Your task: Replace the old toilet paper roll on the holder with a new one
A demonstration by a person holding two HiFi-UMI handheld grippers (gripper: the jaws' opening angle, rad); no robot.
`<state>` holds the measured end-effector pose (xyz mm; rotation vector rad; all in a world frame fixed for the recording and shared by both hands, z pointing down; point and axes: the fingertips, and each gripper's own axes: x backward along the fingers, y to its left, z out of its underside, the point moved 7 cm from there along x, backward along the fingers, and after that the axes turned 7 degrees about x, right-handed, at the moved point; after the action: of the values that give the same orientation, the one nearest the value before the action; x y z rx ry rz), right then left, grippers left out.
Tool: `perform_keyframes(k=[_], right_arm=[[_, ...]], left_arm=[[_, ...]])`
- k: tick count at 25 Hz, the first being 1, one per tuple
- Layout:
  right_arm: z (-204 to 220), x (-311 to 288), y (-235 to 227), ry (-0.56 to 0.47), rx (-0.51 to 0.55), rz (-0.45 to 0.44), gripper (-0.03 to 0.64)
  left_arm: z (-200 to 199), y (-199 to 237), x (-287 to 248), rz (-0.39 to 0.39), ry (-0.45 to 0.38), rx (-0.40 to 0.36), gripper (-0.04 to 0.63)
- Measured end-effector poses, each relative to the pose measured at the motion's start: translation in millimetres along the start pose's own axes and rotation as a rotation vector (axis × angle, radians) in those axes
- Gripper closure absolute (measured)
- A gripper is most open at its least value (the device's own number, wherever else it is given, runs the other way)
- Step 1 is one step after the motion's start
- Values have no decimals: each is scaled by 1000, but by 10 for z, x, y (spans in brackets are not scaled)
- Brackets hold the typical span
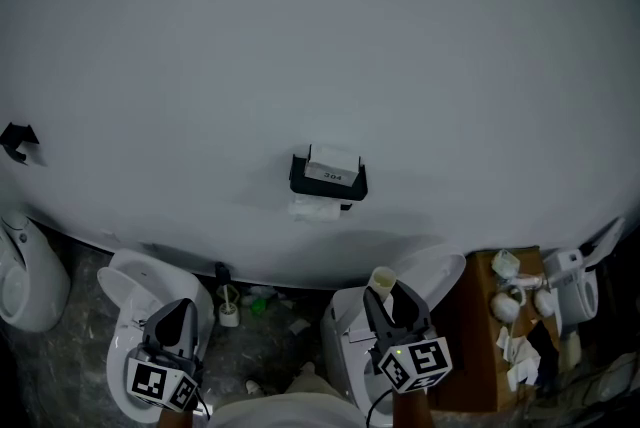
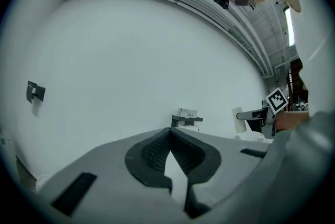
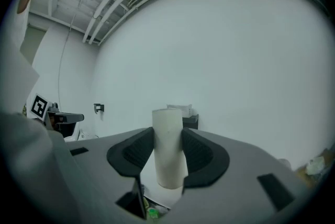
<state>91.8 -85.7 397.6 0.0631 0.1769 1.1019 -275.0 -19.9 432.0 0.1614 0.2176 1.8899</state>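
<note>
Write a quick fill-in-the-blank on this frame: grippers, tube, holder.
1. The right gripper holds the tube standing ____, not lying flat.
2. The left gripper has its jaws ____, with nothing between them.
3. The black holder is fixed to the ____.
Missing words: upright; shut; wall.

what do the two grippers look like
They match. The left gripper and right gripper have smooth grey bodies and two tapering jaws lined with black ribbed pads. Each carries a cube of black-and-white square markers at the rear. The right one's cube shows a small green light, and a thin dark cable seems to trail below it.
</note>
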Motion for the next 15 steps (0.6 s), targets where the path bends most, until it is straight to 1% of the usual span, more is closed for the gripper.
perform_keyframes(k=[4, 15], right_arm=[[-5, 60, 71, 3, 11, 5, 443], [31, 156, 139, 24, 28, 9, 443]], left_arm=[[26, 12, 29, 14, 5, -3, 591], [142, -16, -7, 51, 36, 22, 591]])
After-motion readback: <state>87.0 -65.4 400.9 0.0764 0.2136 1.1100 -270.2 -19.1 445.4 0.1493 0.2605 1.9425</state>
